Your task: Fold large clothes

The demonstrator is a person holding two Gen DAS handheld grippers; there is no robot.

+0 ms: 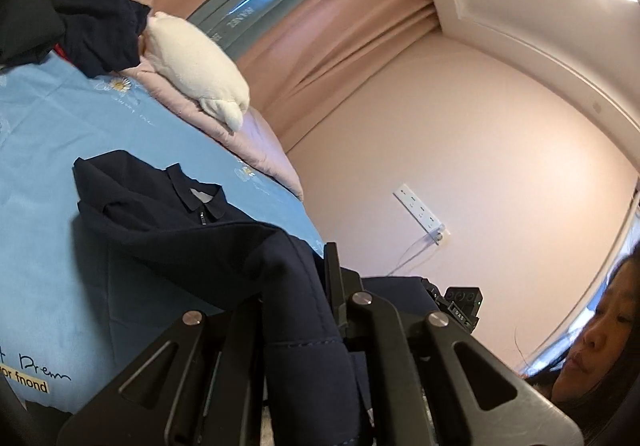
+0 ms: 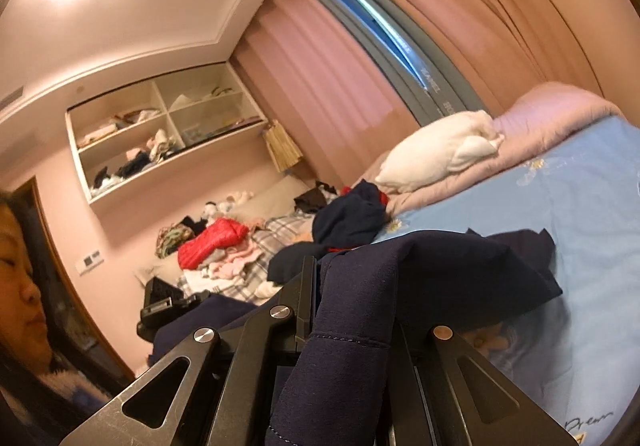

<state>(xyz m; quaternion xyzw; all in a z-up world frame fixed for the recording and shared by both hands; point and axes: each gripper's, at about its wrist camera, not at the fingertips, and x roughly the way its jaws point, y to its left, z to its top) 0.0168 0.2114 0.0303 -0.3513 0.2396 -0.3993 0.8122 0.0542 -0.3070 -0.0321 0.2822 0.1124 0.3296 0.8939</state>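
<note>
Both claws pinch the jacket's hem, lifted off the bed.

The left claw and right claw each grip navy jacket fabric; its collar lies ahead on the bed. A thin bite could slip, or uneven lifting could skew the fold.

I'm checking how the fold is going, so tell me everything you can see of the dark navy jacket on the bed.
The navy jacket is a smooth, fairly thick woven-looking garment with a flat collar, a front zip with a dark pull, and stitched hems. Its collar end lies on the light blue bedspread, partly folded over itself. The near end is lifted off the bed: the left gripper and the right gripper are each shut on a hemmed edge, and the cloth drapes over and between their fingers.
</note>
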